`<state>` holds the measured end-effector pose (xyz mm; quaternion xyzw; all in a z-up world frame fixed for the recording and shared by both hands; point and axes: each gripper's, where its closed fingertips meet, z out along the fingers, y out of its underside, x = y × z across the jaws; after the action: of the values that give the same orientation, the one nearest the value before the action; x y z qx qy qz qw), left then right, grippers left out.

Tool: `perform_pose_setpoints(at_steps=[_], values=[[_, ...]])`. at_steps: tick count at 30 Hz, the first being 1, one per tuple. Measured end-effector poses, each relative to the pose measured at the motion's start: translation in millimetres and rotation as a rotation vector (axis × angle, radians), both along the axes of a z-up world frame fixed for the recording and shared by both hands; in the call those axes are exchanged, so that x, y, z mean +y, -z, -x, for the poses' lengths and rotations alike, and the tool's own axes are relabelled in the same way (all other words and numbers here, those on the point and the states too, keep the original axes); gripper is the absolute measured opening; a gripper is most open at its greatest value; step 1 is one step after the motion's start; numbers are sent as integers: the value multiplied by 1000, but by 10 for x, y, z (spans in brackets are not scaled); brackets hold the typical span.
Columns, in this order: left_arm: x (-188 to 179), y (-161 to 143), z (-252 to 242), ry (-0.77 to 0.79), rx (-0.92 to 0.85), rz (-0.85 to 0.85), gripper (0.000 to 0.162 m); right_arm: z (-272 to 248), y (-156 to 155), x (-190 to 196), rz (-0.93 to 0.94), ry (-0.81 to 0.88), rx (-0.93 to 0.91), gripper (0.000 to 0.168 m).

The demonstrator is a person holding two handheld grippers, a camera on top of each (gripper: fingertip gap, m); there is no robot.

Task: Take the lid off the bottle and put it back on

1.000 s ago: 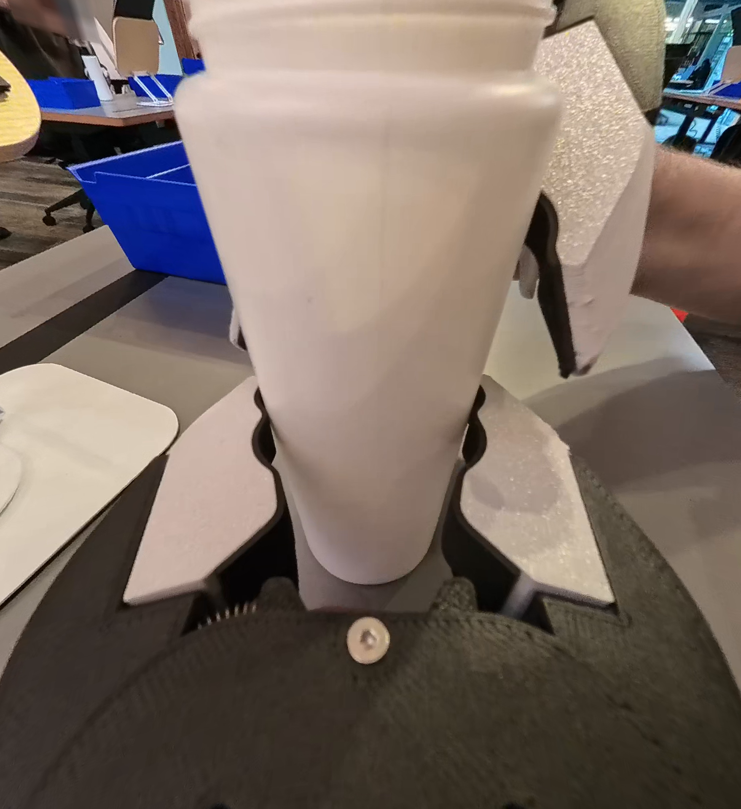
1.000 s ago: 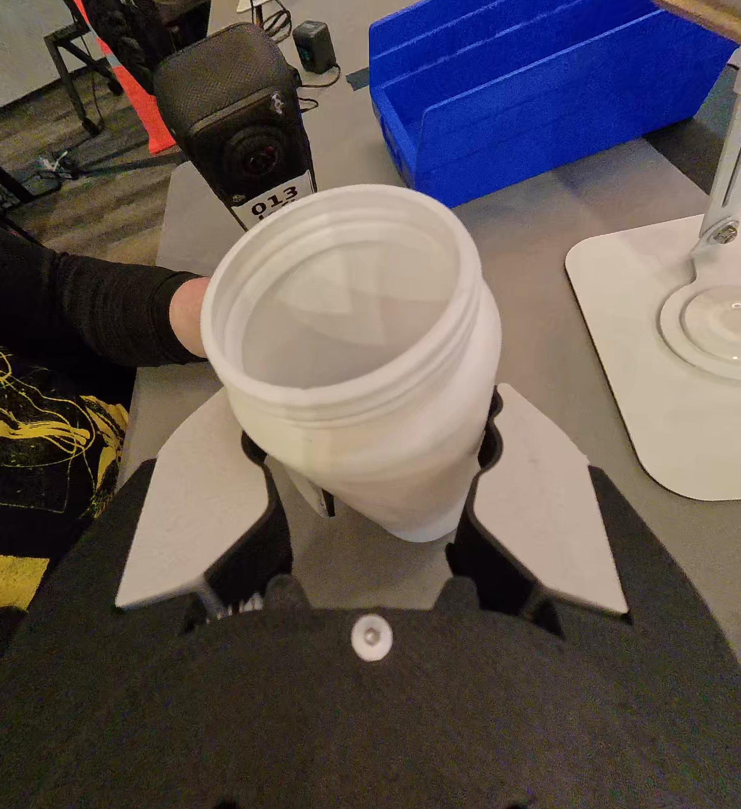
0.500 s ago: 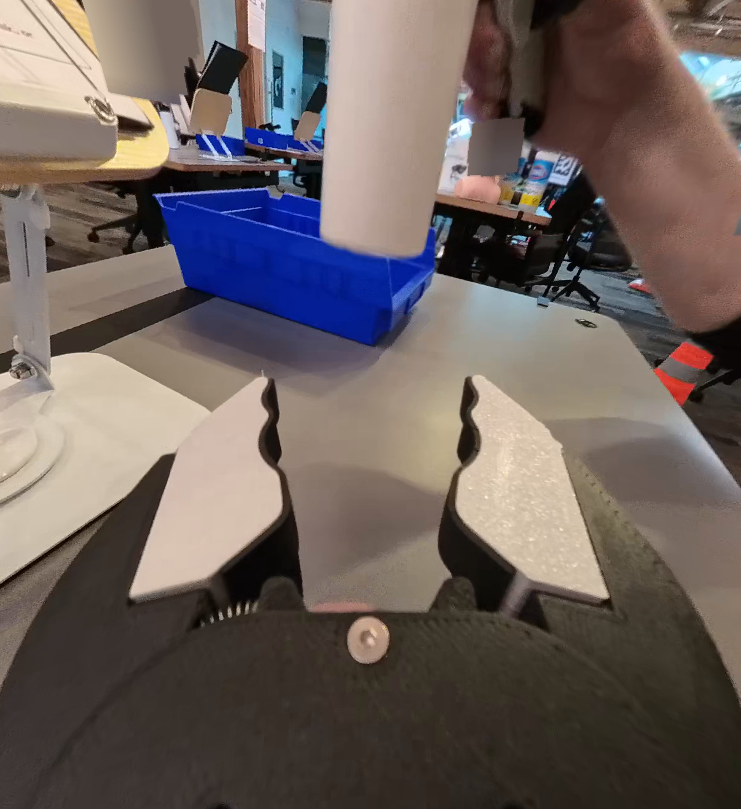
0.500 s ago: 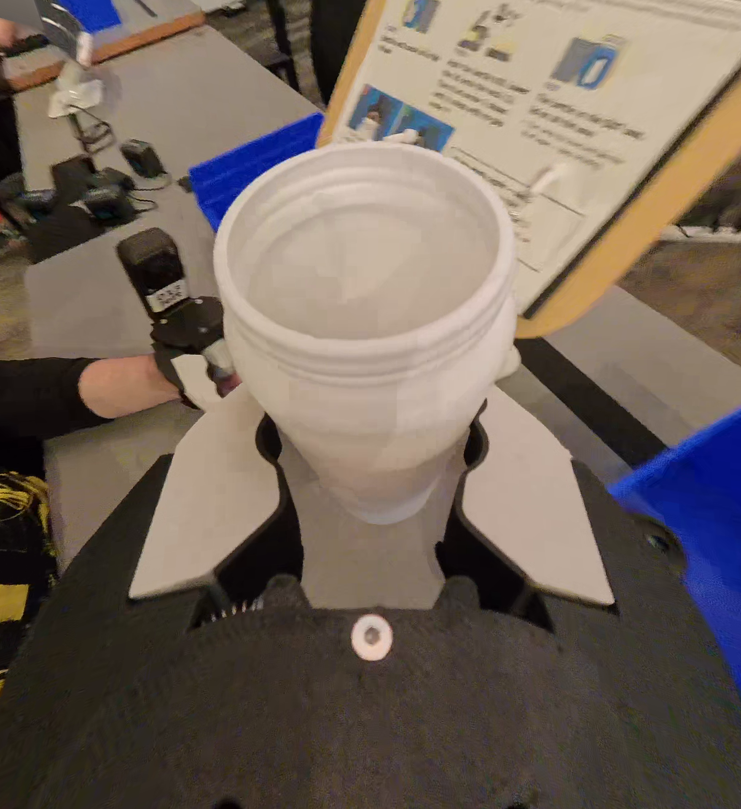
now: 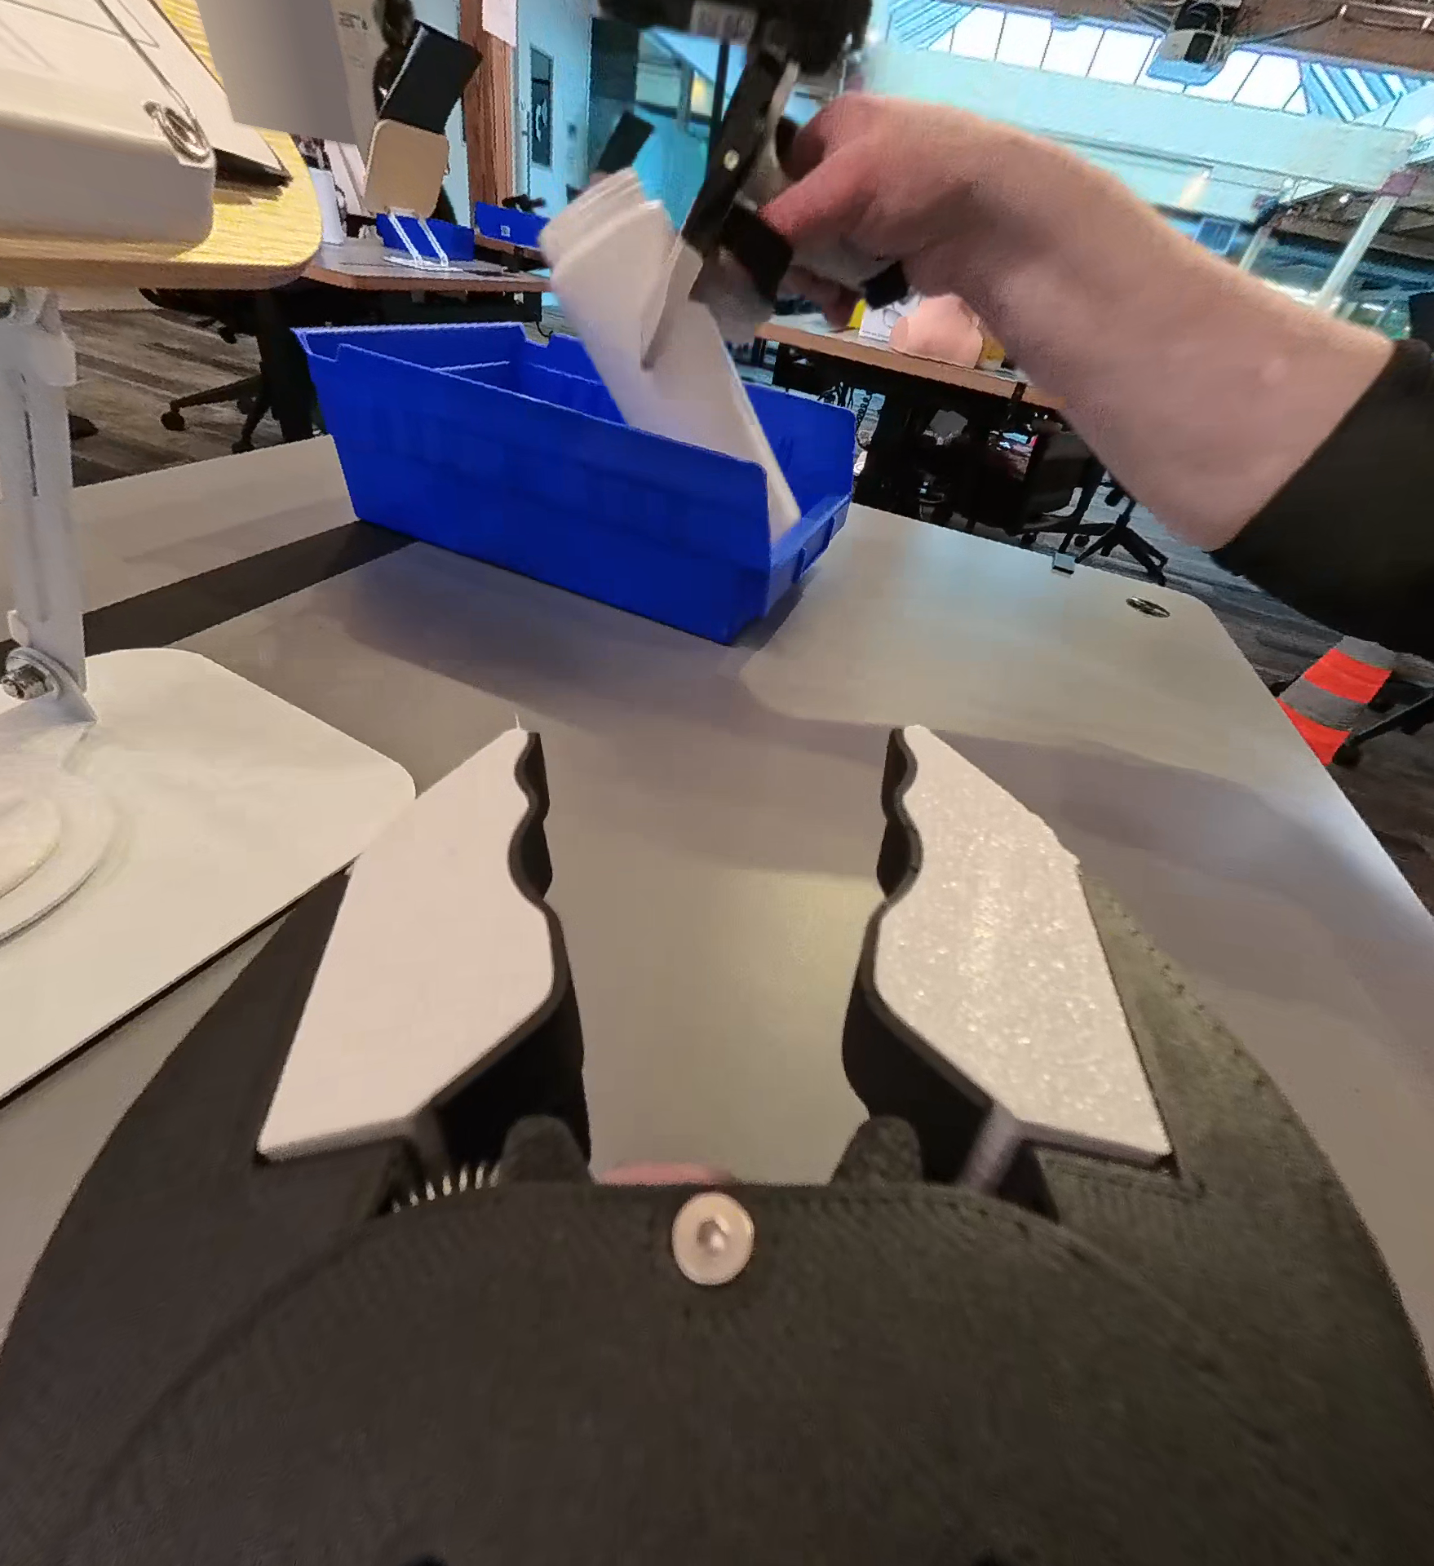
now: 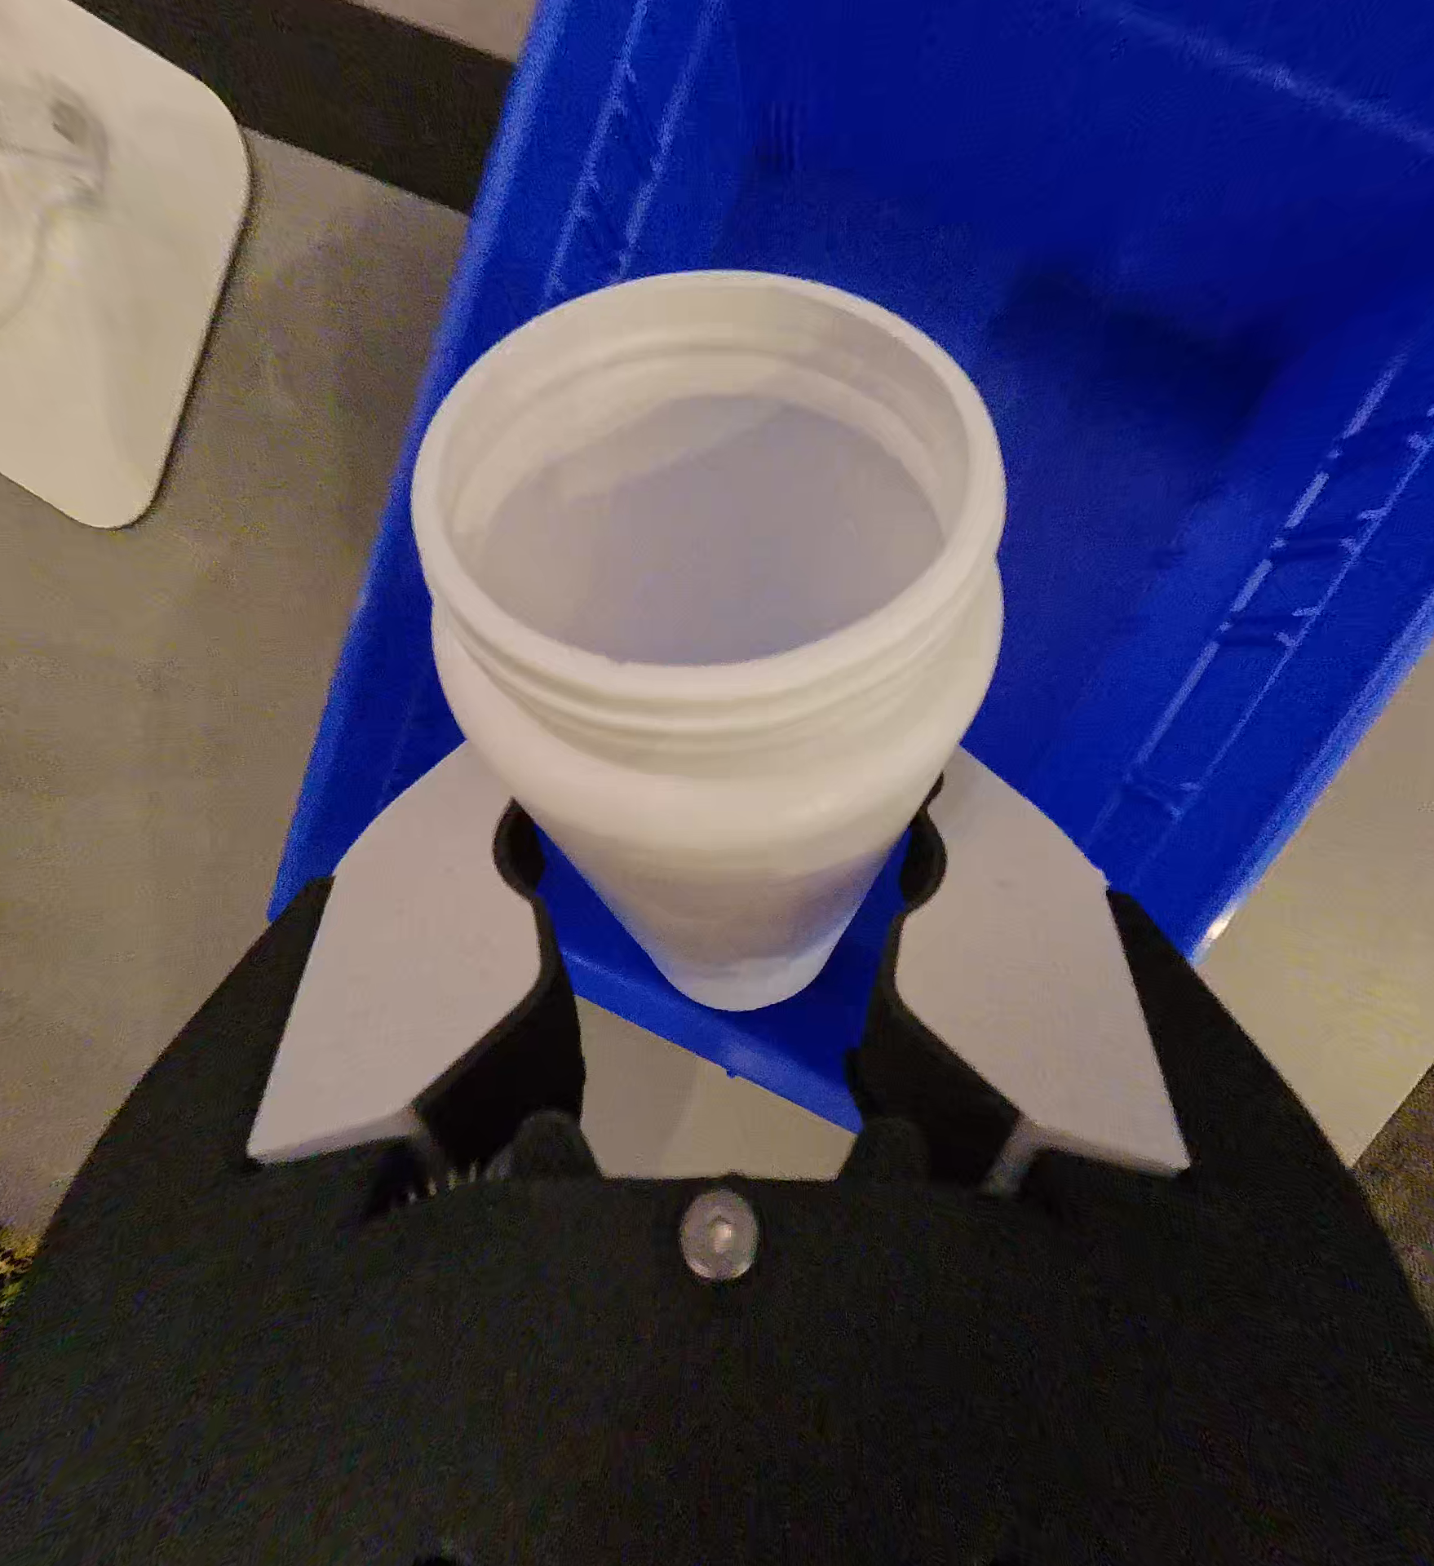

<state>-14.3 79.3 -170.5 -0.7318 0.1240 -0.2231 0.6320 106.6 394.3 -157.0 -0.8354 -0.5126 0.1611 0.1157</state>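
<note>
The white bottle (image 6: 714,610) has an open threaded mouth and no lid on it. No lid shows in either view. My right gripper (image 6: 722,805) is shut on the bottle's lower body and holds it above the blue bin (image 6: 1205,339). In the left wrist view the bottle (image 5: 680,373) hangs tilted, its base dipping inside the blue bin (image 5: 544,491). The right gripper (image 5: 722,212) and a hand hold it from above. My left gripper (image 5: 714,763) is open and empty, low over the grey table (image 5: 993,610), well short of the bin.
A white stand base (image 5: 188,830) with a post (image 5: 36,474) sits on the table at the left, under a wooden board (image 5: 188,254). It also shows in the right wrist view (image 6: 86,254). The table's edge runs along the right, with an orange cone (image 5: 1332,686) on the floor beyond.
My left gripper let go of the bottle and now sits open. My right gripper lifted the bottle away and carried it over the blue bin, tilting it.
</note>
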Motion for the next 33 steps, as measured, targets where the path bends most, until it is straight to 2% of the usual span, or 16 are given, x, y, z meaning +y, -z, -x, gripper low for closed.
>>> perform_pose_setpoints(at_steps=[8, 11, 14, 19, 22, 24, 26, 28, 31, 33], values=[[0, 9, -7, 12, -11, 11, 76, -3, 369, 287, 42, 89, -103, 84], [-1, 9, -9, 16, -16, 14, 76, -1, 331, 271, 49, 119, -42, 79], [1, 16, -13, 19, -17, 19, 77, 6, 194, 160, 2, 104, 29, 86], [3, 20, -11, 17, -16, 21, 77, 300, -314, -647, -108, -96, 316, 74], [7, 23, -12, 12, -10, 22, 76, 555, -566, -1391, -196, -297, 502, 53], [5, 19, -10, 6, -3, 17, 74, 732, -680, -1929, -206, -441, 653, 54], [-3, 14, -18, 5, 7, 9, 70, 849, -735, -2390, -151, -558, 778, 32], [-21, 6, -44, 15, 25, -4, 57, 970, -693, -2688, -77, -623, 866, 14], [-28, 14, -49, 3, 59, -9, 49, 1203, -335, -2796, -43, -616, 833, 5], [-23, 22, -7, -24, 78, -7, 42, 1308, -60, -2780, -50, -596, 788, 5]])
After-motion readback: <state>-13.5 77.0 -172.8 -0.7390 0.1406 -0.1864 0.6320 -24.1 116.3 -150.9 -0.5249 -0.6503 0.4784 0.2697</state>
